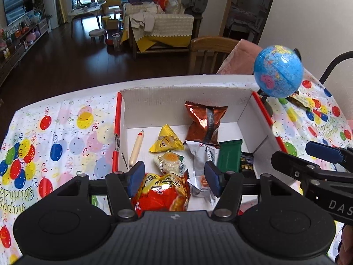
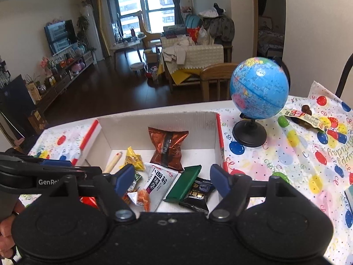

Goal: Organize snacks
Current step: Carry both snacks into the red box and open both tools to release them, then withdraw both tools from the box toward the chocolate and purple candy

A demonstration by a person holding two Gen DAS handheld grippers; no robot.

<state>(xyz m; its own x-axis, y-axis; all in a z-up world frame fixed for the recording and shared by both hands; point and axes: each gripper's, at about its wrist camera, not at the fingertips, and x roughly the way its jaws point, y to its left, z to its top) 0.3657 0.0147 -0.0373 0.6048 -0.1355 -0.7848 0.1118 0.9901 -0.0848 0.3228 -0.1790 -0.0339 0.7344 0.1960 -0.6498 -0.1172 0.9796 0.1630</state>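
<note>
- Holding my left gripper [image 1: 174,177] spread wide over the near edge of the cardboard box [image 1: 183,101], I have nothing between its blue pads; a red snack bag [image 1: 162,193] lies just under them inside the box.
- My right gripper [image 2: 172,180] is spread wide too, empty, over the near right part of the box, above a green bar [image 2: 184,184] and a black packet [image 2: 197,195].
- Deeper in the box lie a white-grey packet [image 2: 161,184], a yellow triangular pack [image 1: 166,141] and a sausage stick [image 1: 136,149] toward its left wall.
- A copper foil bag [image 1: 205,121] leans near the box's far wall.
- Right of the box, on the balloon tablecloth [image 2: 286,165], stands a globe [image 2: 259,88].
- Beyond the globe, to its right, lies one loose snack wrapper [image 2: 305,116], outside the box.
</note>
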